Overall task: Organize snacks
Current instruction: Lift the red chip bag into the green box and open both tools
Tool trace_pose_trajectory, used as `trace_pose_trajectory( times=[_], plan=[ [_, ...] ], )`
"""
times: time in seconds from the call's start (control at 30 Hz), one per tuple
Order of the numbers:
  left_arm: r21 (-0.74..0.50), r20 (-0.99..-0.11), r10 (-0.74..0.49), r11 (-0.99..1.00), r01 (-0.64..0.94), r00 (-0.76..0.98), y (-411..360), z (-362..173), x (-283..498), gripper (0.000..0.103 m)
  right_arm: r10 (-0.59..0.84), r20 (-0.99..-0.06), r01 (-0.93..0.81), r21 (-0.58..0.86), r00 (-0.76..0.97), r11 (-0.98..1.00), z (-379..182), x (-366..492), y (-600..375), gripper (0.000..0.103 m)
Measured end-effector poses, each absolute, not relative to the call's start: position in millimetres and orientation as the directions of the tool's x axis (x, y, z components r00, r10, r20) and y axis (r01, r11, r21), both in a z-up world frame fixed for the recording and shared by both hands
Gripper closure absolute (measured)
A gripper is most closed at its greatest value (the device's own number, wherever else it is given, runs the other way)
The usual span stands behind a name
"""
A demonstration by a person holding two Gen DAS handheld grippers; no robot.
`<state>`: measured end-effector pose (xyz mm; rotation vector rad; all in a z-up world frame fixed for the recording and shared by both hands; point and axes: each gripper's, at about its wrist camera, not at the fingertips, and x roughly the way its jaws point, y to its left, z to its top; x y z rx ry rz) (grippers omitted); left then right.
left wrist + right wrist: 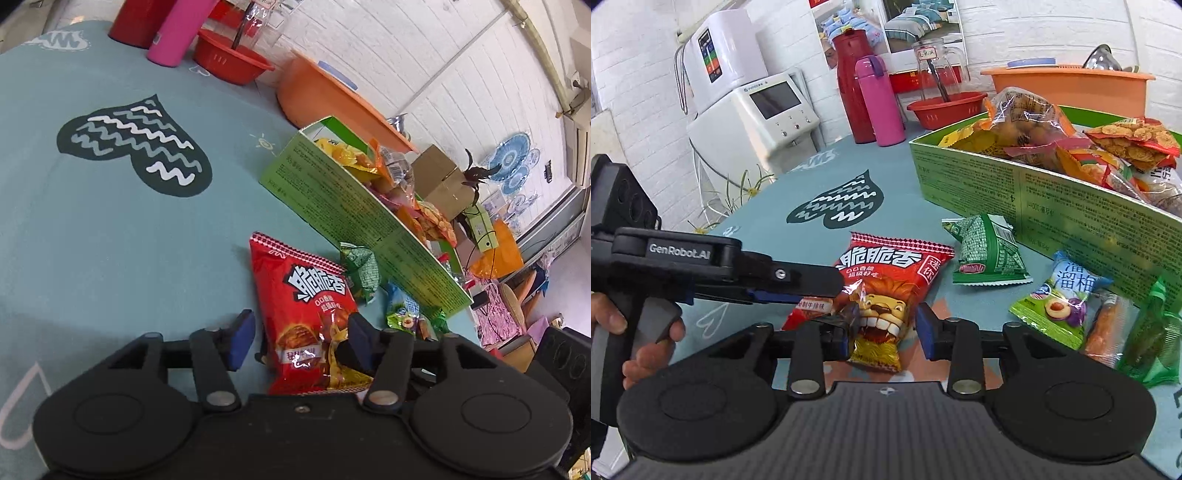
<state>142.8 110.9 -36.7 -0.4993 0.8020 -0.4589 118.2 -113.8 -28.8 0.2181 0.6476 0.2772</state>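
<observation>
**Red snack bag passes between two grippers**

From the left wrist camera, the left gripper (297,341) stands with its jaws spread wide. The red snack bag (303,299) lies between them on the teal tablecloth (110,240), but the left blue pad (242,341) is clearly apart from the bag. On the right side, the black tip of the other gripper overlaps the bag's lower edge. Behind the bag stands the green box (354,218), already filled with many snack packs. A small green packet (360,269) lies just beside the box wall.

From the right wrist camera, the right gripper (884,330) has its jaws closed onto the lower end of the red snack bag (886,280); both blue pads press the crumpled foil. The left gripper (798,284) comes in from the left, held by a hand (646,332), with its fingers at the bag's left edge. To the right, near the green box (1052,206), lie the small green packet (990,251) and a plum candy pack (1060,299).
</observation>
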Motion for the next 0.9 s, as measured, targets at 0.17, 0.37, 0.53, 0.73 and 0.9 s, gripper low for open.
trace_pose_trajectory(
  times=[0.17, 0.37, 0.53, 0.73, 0.9],
  plan=[
    [-0.515, -0.584, -0.509, 0.834, 0.196, 0.632, 100, -35, 142, 0.034, 0.371, -0.542, -0.190, 0.362, 0.754, 0.913, -37, 125, -119, 0.043],
    [-0.512, -0.530, -0.519, 0.826, 0.236, 0.670, 96, -8, 124, 0.033, 0.369, -0.504, -0.227, 0.321, 0.781, 0.919, -17, 106, -117, 0.046],
    [-0.492, -0.439, -0.548, 0.810, 0.320, 0.712, 82, 36, 128, 0.033, 0.333, -0.390, -0.245, 0.258, 0.859, 0.935, 17, 93, -124, 0.046],
    [-0.489, -0.391, -0.580, 0.789, 0.372, 0.714, 52, 56, 165, 0.033, 0.268, -0.318, -0.206, 0.217, 0.909, 0.954, 43, 107, -152, 0.046],
    [-0.510, -0.416, -0.591, 0.781, 0.361, 0.691, 30, 46, 209, 0.033, 0.232, -0.332, -0.158, 0.233, 0.914, 0.959, 41, 135, -182, 0.046]
  ],
)
